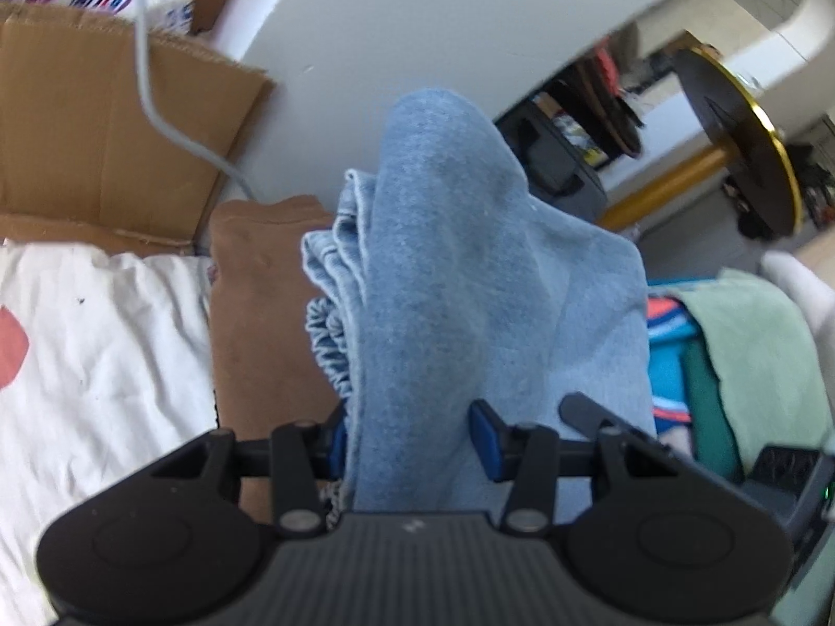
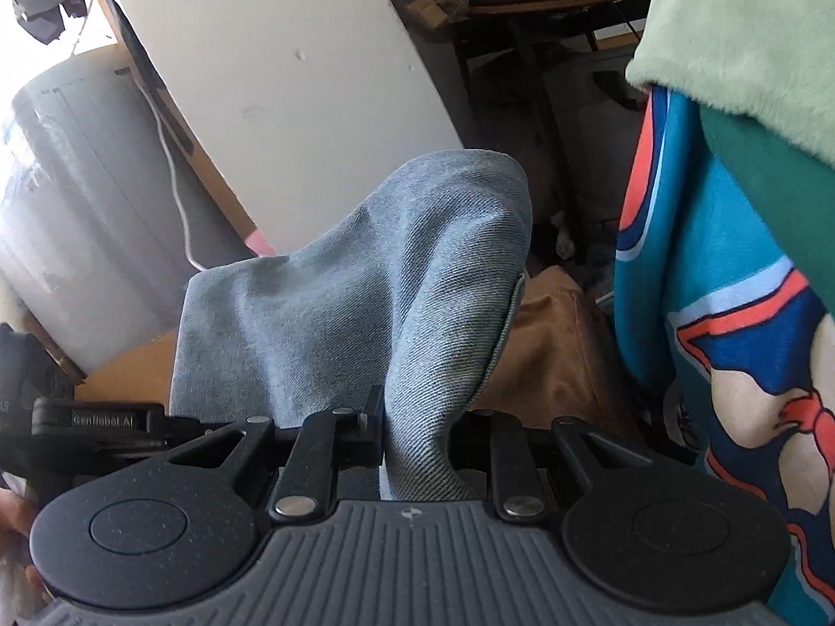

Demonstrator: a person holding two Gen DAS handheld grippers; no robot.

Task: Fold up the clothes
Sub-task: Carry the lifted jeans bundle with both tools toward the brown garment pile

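Both my tools grip the blue denim, lifted between them.

My left tool (image 1: 407, 441) pinches a thick fold of the denim (image 1: 469, 271) between its blue pads; my right tool (image 2: 412, 433) is closed tight on a narrower bunch of it. Under the denim lies a brown garment (image 1: 261, 313), with a white cloth (image 1: 99, 344) to its left and a green fleece (image 1: 751, 354) over a teal printed garment (image 2: 730, 313) on the right. Farther off, a cardboard flap (image 1: 104, 125) and white cable (image 1: 156, 104) lean by a white panel (image 1: 417, 10).
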